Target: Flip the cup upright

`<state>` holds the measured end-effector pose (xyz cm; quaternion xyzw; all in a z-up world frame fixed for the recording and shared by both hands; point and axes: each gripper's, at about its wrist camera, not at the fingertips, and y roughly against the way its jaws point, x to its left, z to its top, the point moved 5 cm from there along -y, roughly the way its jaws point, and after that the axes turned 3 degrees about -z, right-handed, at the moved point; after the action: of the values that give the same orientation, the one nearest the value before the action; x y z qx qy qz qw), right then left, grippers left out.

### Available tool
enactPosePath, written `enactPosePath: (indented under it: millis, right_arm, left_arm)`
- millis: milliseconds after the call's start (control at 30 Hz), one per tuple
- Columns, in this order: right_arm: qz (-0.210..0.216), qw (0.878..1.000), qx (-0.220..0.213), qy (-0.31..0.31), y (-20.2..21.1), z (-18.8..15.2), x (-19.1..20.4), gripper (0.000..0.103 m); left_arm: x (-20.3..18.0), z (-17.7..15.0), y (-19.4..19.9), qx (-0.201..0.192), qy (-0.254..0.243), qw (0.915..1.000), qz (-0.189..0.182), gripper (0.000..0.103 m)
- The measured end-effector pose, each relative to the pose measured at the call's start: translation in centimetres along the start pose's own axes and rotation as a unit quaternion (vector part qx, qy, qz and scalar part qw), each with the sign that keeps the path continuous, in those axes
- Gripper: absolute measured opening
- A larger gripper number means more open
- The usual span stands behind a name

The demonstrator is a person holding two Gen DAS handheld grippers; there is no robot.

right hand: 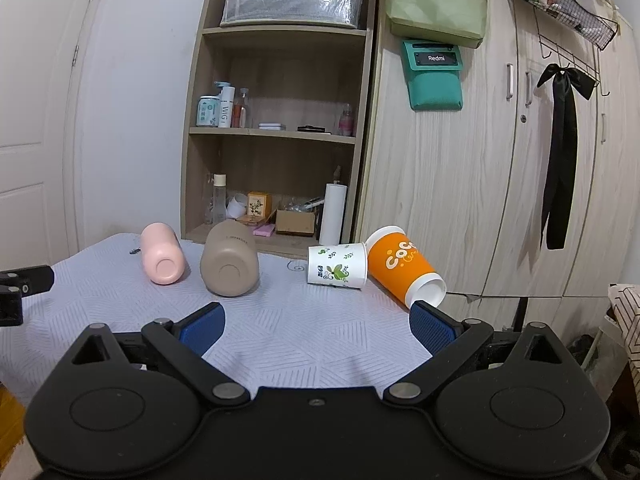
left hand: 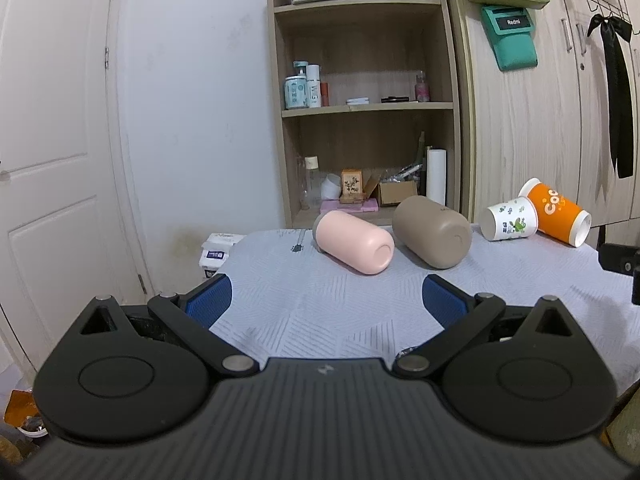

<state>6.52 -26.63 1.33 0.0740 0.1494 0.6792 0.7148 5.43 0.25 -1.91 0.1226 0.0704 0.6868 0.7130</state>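
Several cups lie on their sides on a table with a grey patterned cloth [left hand: 320, 300]. From left: a pink cup [left hand: 354, 242] [right hand: 162, 258], a taupe cup [left hand: 432, 237] [right hand: 230, 264], a white floral paper cup [left hand: 509, 218] [right hand: 337, 266] and an orange paper cup [left hand: 558, 211] [right hand: 404, 266]. My left gripper [left hand: 326, 300] is open and empty, a little short of the pink and taupe cups. My right gripper [right hand: 316, 326] is open and empty, short of the floral cup; its right fingertip [right hand: 430, 326] is just below the orange cup's end.
A wooden shelf unit [right hand: 276, 132] with bottles and boxes stands behind the table, a wardrobe [right hand: 500, 160] to its right, a white door [left hand: 52, 140] at left. The other gripper shows at each view's edge [left hand: 620, 262] [right hand: 20, 284].
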Motion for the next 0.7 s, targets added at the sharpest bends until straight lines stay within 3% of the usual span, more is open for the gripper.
enactPosePath:
  millis: [700]
  right_arm:
    - [-0.003, 1.0, 0.011, 0.009, -0.2, 0.05, 0.56, 0.103]
  left_arm:
    - [0.42, 0.29, -0.21, 0.022, 0.003, 0.9997, 0.007, 0.103]
